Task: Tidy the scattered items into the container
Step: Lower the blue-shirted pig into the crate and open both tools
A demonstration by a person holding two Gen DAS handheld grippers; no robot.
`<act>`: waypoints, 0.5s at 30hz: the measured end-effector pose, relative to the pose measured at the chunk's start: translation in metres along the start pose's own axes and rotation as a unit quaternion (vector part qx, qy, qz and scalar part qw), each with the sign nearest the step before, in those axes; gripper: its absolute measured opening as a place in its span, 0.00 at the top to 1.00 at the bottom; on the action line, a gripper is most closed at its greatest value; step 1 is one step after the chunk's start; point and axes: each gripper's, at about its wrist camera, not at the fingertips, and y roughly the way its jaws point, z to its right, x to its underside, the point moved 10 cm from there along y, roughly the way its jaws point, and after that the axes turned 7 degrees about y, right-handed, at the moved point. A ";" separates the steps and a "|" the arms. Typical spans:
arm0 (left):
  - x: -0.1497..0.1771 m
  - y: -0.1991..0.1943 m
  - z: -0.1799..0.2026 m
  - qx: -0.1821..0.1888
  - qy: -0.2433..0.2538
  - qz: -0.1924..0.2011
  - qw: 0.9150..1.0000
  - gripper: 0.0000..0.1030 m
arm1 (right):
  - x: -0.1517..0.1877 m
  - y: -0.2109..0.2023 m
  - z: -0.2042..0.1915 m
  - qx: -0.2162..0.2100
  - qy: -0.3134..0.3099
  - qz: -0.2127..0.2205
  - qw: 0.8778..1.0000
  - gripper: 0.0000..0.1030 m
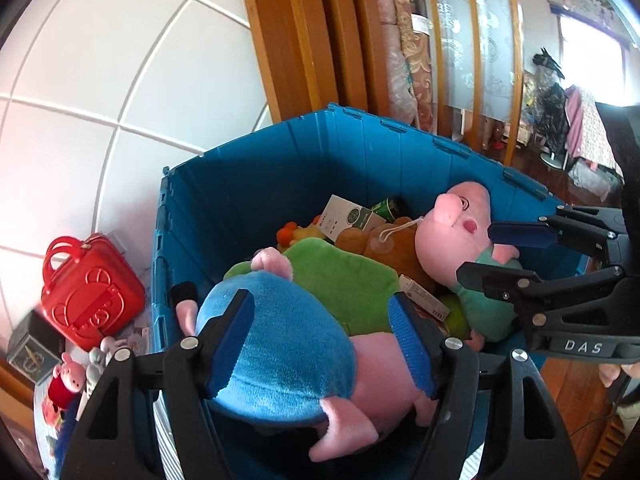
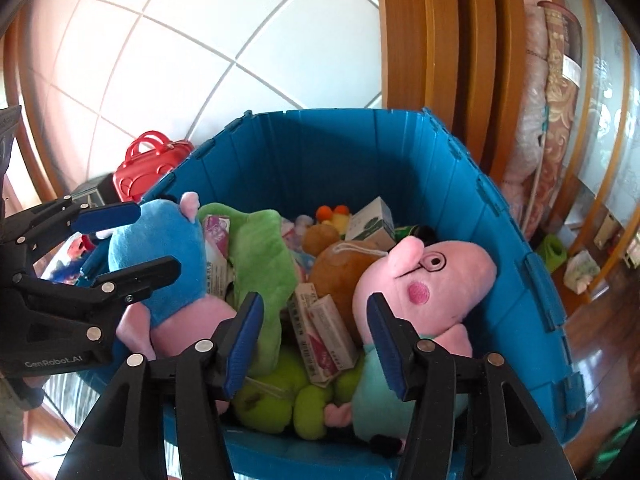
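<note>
A blue plastic crate (image 1: 280,160) (image 2: 332,144) holds plush toys and small boxes. My left gripper (image 1: 320,332) (image 2: 132,240) is shut on a pink pig plush in a blue dress (image 1: 280,352) (image 2: 156,248) and holds it over the crate's near left rim. My right gripper (image 2: 316,332) (image 1: 476,252) is open and empty above the crate's near right side, next to a pink pig plush with glasses (image 2: 432,288) (image 1: 452,232) that lies inside. A green plush (image 1: 340,280) (image 2: 260,256) lies between them.
A red toy suitcase (image 1: 88,288) (image 2: 148,164), a dark box (image 1: 32,344) and a small pig figure (image 1: 68,376) stand left of the crate. White tiled wall behind, a wooden door frame (image 1: 296,40) and rolled fabrics (image 2: 548,92) to the right.
</note>
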 end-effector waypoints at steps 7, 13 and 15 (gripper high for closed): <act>-0.009 -0.037 -0.023 -0.035 -0.014 0.036 0.999 0.33 | -0.009 -0.013 -0.019 0.000 -0.015 0.014 1.000 0.31; 0.013 -0.080 -0.070 -0.066 -0.047 0.058 0.995 0.29 | -0.015 -0.016 -0.070 -0.014 -0.041 0.028 0.999 0.12; 0.027 -0.094 -0.087 -0.077 -0.056 0.061 0.994 0.29 | -0.018 -0.020 -0.096 -0.017 -0.054 0.041 0.998 0.02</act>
